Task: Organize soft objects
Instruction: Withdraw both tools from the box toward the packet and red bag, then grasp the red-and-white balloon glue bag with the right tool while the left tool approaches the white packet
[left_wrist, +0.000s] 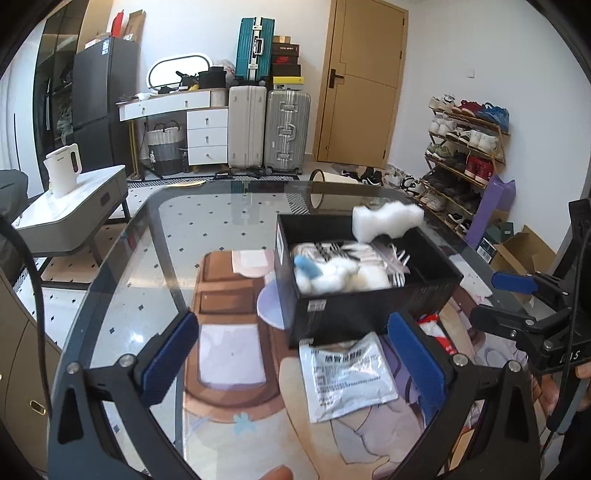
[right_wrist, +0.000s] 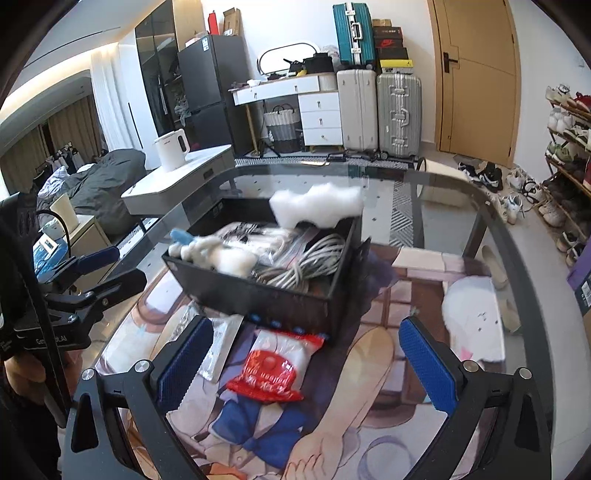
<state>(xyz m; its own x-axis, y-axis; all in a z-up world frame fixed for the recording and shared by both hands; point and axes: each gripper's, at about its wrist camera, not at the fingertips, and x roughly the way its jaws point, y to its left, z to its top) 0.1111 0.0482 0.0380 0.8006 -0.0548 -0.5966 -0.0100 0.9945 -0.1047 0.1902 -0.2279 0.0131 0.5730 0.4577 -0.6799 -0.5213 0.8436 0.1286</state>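
Right wrist view: both grippers' fingers (right_wrist: 428, 363) spread wide, empty; the white sponge (right_wrist: 317, 206), blurred at the black box (right_wrist: 258, 291) rim, may tumble outside.

R gripper (right_wrist: 306, 363) is held open over a red-and-white packet (right_wrist: 275, 363) on the glass table (right_wrist: 461, 206). Behind it, a black box (right_wrist: 266, 295) w/ cables (right_wrist: 314, 258) & cotton (right_wrist: 225, 256); a white sponge (right_wrist: 317, 205) is seen above its far edge.

Wooden door (left_wrist: 360, 81), 3 suitcases (left_wrist: 267, 122) (stacked), fridge (left_wrist: 101, 99).
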